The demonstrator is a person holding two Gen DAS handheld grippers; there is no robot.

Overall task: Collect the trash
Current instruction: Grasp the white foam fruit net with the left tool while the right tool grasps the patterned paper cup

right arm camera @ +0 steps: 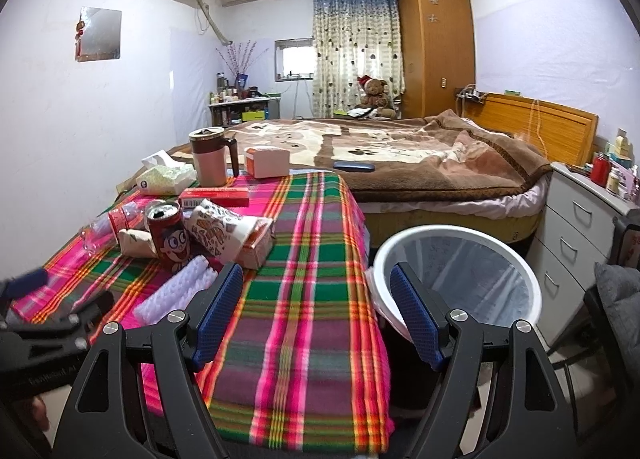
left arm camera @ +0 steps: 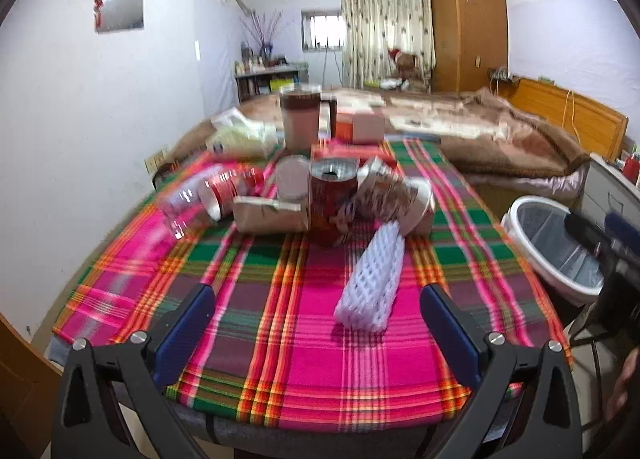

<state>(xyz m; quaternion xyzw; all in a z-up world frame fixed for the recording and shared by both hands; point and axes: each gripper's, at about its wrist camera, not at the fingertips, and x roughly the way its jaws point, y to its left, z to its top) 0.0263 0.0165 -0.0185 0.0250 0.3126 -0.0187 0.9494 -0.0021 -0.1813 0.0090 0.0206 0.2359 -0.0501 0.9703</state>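
Observation:
Trash lies on a plaid-covered table (left arm camera: 248, 323): a white foam net sleeve (left arm camera: 372, 279), an opened red drink can (left arm camera: 333, 201), a crushed paper cup (left arm camera: 400, 195), a small paper carton (left arm camera: 268, 215) and a clear plastic bottle (left arm camera: 200, 199) on its side. My left gripper (left arm camera: 318, 319) is open and empty, low over the table's near edge, the foam sleeve just ahead between its fingers. My right gripper (right arm camera: 316, 307) is open and empty, at the table's right edge beside a white trash bin (right arm camera: 516, 271) lined with a clear bag. The foam sleeve (right arm camera: 172, 291) and can (right arm camera: 168, 235) show left of it.
At the table's back stand a brown lidded mug (right arm camera: 210, 157), a tissue pack (right arm camera: 166, 179), a red flat box (right arm camera: 214, 195) and a pink-white box (right arm camera: 267, 161). A bed (right arm camera: 400, 155) lies behind; white drawers (right arm camera: 576, 235) stand right of the bin.

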